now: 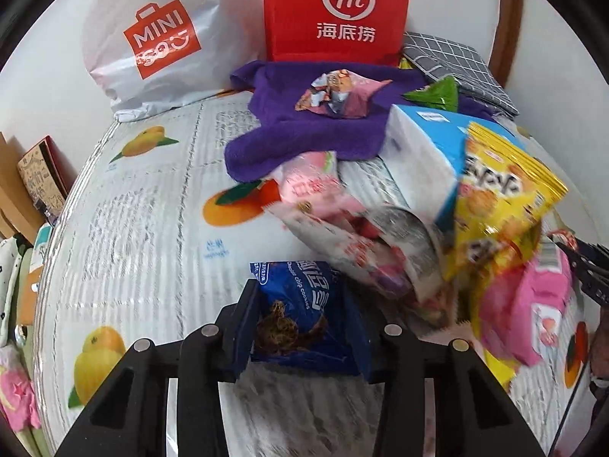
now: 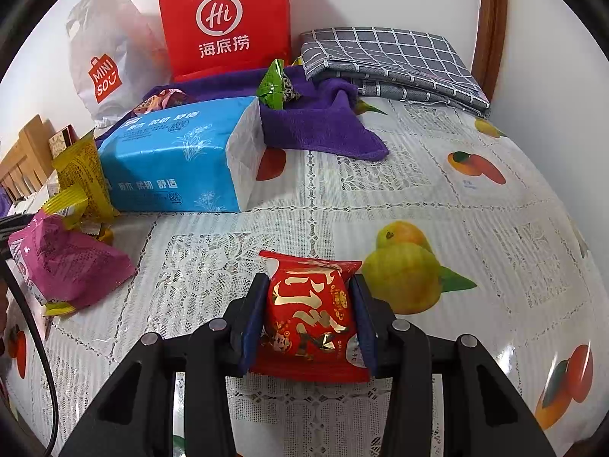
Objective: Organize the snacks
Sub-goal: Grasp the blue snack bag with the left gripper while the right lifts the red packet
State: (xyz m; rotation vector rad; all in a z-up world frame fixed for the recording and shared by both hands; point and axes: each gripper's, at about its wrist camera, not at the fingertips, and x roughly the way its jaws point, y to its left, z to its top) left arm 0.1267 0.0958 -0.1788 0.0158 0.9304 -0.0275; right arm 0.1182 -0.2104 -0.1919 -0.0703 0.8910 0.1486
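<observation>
A blue chocolate chip cookie packet (image 1: 300, 297) lies on the fruit-print tablecloth (image 1: 152, 209), and my left gripper (image 1: 304, 327) is shut on it, a pad against each side. In the right wrist view my right gripper (image 2: 308, 304) is shut on a red packet with gold lettering (image 2: 310, 320), just above the cloth. More snacks are piled to the right of the left gripper: a pink-and-white packet (image 1: 323, 198), a yellow bag (image 1: 498, 198) and a pink packet (image 1: 533, 304). A patterned packet (image 1: 338, 91) and a green one (image 1: 437, 95) rest on a purple towel (image 1: 297, 133).
A blue tissue pack (image 2: 179, 152) lies mid-table beside the snack pile. At the back stand a red paper bag (image 2: 224, 19) and a white Miniso bag (image 2: 106, 61), with a folded grey checked cloth (image 2: 392, 61) at the back right. A wooden frame runs up the wall.
</observation>
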